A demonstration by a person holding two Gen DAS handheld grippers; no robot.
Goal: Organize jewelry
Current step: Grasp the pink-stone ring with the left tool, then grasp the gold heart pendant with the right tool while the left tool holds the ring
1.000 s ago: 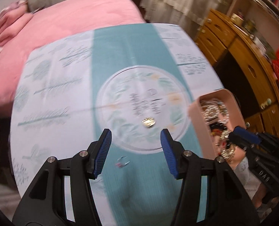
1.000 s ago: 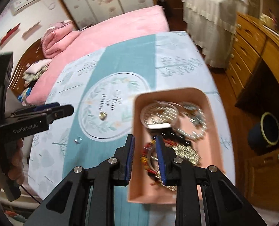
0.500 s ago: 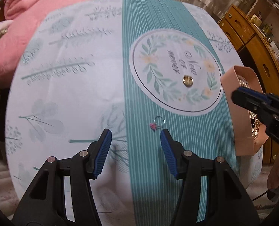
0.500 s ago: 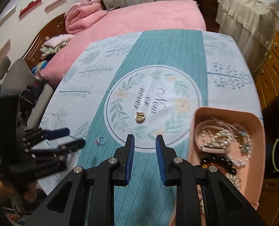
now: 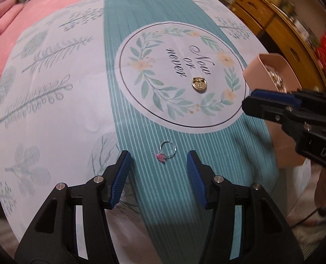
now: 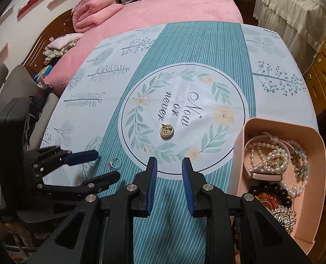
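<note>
Pink-stoned ring (image 5: 165,153): we see one, plus one gold charm (image 5: 199,84), one tray (image 6: 314,145); both our hand-held grippers (image 5: 158,169) (image 6: 167,171) hang released.

Silver ring (image 5: 167,151) with pink stone lies flat, just outside the printed wreath circle (image 5: 180,74). Gold pendant (image 5: 199,84) lies inside it. Pink tray (image 6: 279,176), beside it, holds pearls and beads.

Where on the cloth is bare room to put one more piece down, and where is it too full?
Bare: the pale leaf-print part of the cloth, between the teal stripe and the pink bed. The printed circle holds only the gold pendant. Crowded: the pink tray, and around the ring by the left gripper.
</note>
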